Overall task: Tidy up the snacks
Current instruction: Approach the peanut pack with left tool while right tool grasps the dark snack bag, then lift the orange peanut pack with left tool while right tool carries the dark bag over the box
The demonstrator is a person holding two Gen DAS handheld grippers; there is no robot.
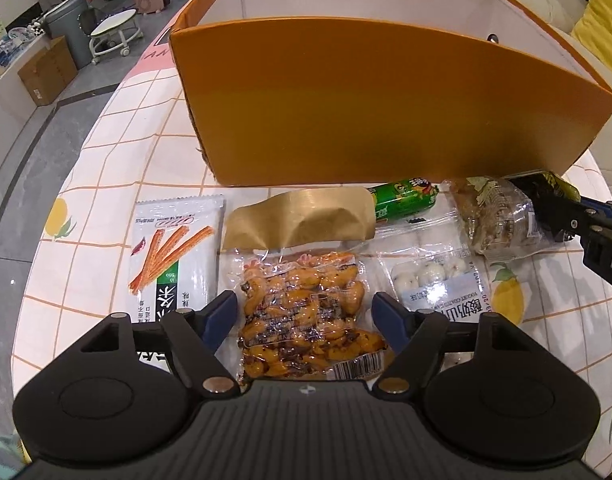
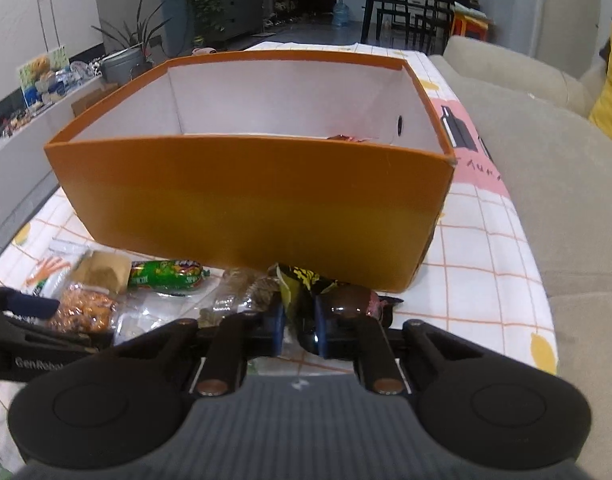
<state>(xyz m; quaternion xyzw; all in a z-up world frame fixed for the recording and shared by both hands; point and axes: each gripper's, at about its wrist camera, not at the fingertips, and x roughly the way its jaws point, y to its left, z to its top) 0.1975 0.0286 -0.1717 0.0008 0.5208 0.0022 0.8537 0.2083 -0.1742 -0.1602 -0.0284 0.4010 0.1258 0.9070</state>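
Light, crinkly, slippery dark snack packet (image 2: 306, 292) on table (image 2: 486, 248) before orange box (image 2: 249, 200), pinched at its bunched end by right gripper (image 2: 299, 330); left gripper (image 1: 304, 314) spread above soft peanut pouch (image 1: 306, 312).

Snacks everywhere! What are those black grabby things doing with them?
A person is sorting snacks into the orange box. The right tool is shut on a dark, shiny wrapped snack beside the box. The left tool is open, one finger on each side of a clear bag of orange nuts on the table. The other packets are not in the box yet.
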